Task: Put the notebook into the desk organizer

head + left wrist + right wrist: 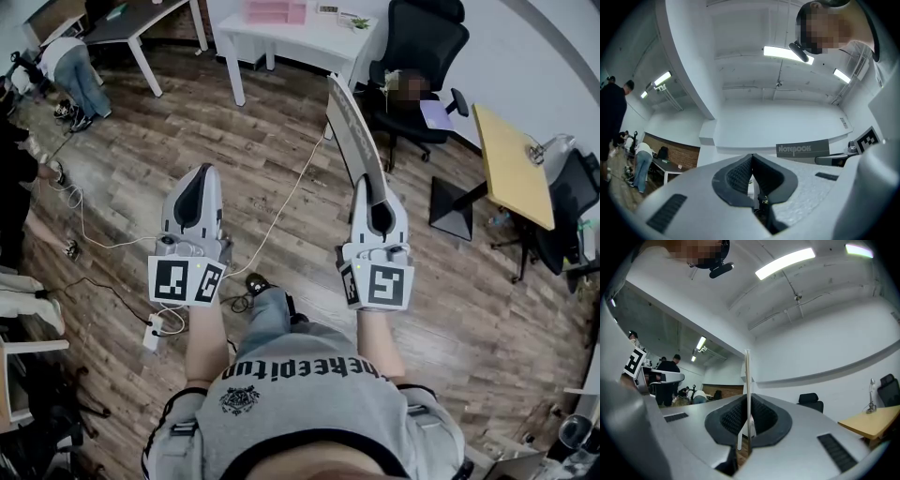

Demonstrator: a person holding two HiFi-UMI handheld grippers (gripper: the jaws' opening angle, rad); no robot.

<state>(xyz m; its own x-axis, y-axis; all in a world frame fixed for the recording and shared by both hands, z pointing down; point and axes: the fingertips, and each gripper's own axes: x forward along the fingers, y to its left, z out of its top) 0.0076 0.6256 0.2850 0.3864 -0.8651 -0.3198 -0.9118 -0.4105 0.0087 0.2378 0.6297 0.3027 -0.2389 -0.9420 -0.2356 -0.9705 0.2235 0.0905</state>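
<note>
- Wooden floor [450, 309] is under me, with a white table [309, 37] ahead, a black office chair [422, 47] beside it and a yellow desk [511, 164] at the right.
- I stand well apart from all this furniture, and I cannot make out a desk organizer for sure in any view.
- The right gripper [373, 202] is clenched on the notebook [352, 131]. Its pads press both covers near one edge.
- The notebook stands up out of the jaws, edge toward me, and leans a little forward and to the left over the floor.
- It looks thin and stiff enough. It keeps straight with only one edge held, so I judge it is light.
- The covers seem smooth, so it may slide between the pads if I swing it fast. A grip deeper on the cover would be safer.
- The left gripper [195, 192] is clenched on nothing. Its tips meet with only air behind them, and it hangs beside the right one, not touching the notebook.
- My judgement: the notebook is carried but not yet near the organizer. I should slide it in with the thin edge first.
</note>
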